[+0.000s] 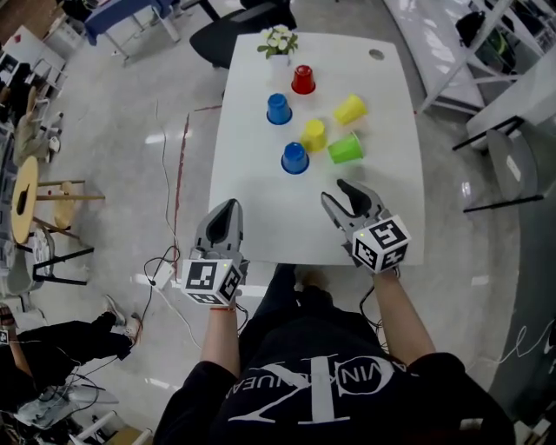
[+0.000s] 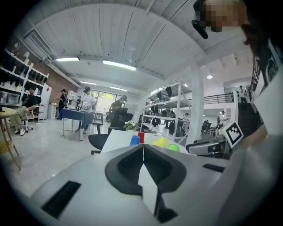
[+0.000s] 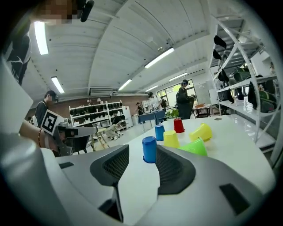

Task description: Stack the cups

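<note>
Six cups sit on the white table [image 1: 261,200]. A red cup [image 1: 303,79] and a blue cup [image 1: 279,109] stand upside down at the far side. A yellow cup [image 1: 350,109] and a green cup [image 1: 345,149] lie on their sides, and a second yellow cup [image 1: 314,136] stands upside down between them. The nearest blue cup [image 1: 294,158] [image 3: 149,149] stands upside down ahead of my right gripper [image 1: 347,193] [image 3: 141,160], which is open and empty, well short of it. My left gripper [image 1: 230,209] [image 2: 143,149] hovers shut over the front left of the table, holding nothing.
A small pot of white flowers [image 1: 278,43] stands at the table's far edge, with a black office chair [image 1: 243,26] behind it. A cable hole [image 1: 375,55] is at the far right corner. White shelving [image 1: 486,52] stands to the right, and a wooden stool [image 1: 35,200] to the left.
</note>
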